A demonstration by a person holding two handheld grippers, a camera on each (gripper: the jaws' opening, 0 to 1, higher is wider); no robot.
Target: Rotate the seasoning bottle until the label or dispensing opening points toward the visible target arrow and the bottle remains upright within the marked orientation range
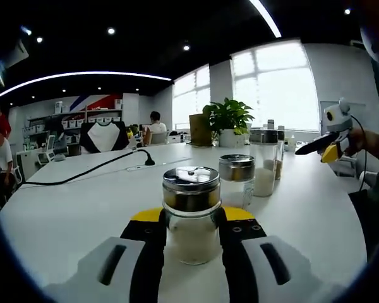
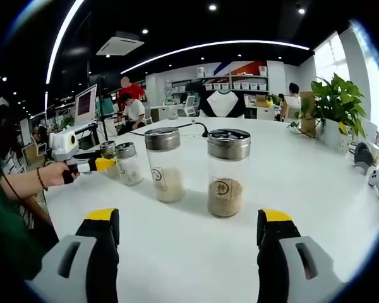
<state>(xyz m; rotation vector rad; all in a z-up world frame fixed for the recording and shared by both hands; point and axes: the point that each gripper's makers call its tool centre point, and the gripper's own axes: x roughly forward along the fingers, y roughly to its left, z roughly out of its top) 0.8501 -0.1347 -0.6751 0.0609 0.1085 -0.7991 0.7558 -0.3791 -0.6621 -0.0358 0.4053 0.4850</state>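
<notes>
**Left gripper clamped on a seasoning bottle, right gripper held wide apart**

Left gripper view: the left gripper rises from 6 o'clock, its 2 black, yellow-tipped jaws pressed against either side of a short glass seasoning bottle. The bottle stands upright on the white table, holds pale granules and carries a metal lid. Just behind it at 1 o'clock stands a second short jar with a metal lid, and further toward 2 o'clock a tall shaker with white contents. A potted plant sits at the table's far edge near 12 o'clock, and a black cable trails off toward 10 o'clock. At 3 o'clock the right gripper comes into sight, held off the table in a person's hand.

Right gripper view: the right gripper has its 2 jaws spread wide at 7 and 5 o'clock, nothing between them. Ahead near 12 o'clock stand 2 tall shakers, well apart from the jaws: one with tan contents and, to its left, one with pale contents. Toward 10 o'clock the left gripper reaches 2 small jars; the one it grips is mostly hidden, so its label direction cannot be told.
</notes>
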